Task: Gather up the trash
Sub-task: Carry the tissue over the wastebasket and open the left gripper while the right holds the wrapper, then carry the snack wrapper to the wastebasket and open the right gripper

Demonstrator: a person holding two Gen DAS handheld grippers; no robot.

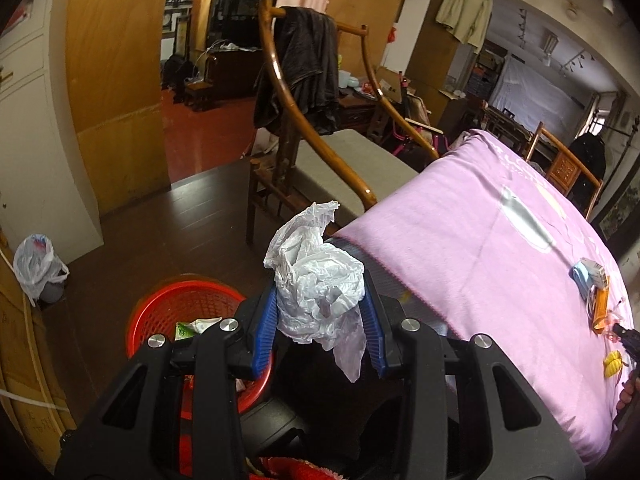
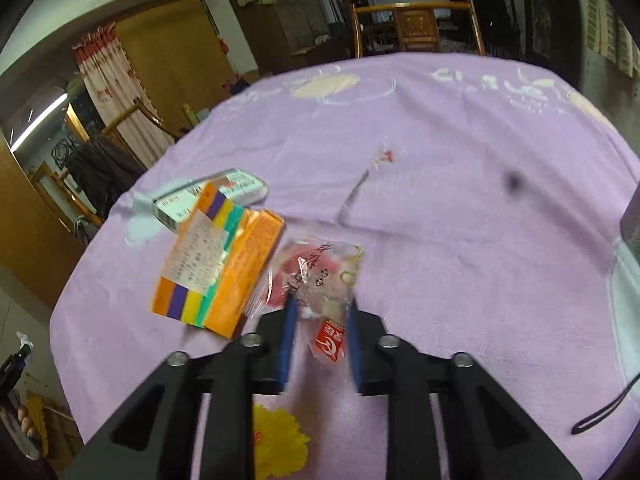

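the crumpled plastic bag was pinched by the left gripper near the red basket for dropping; the clear wrapper was clamped by the right gripper for lifting.

Both grippers look alike: the left gripper and right gripper each have two flat blue fingers with ribbed inner faces, set in matte black carriers. Behind the fingers, black link arms with long cut-out slots fan back toward the camera. Four round silver screws sit at the pivots, two either side of the fingers.
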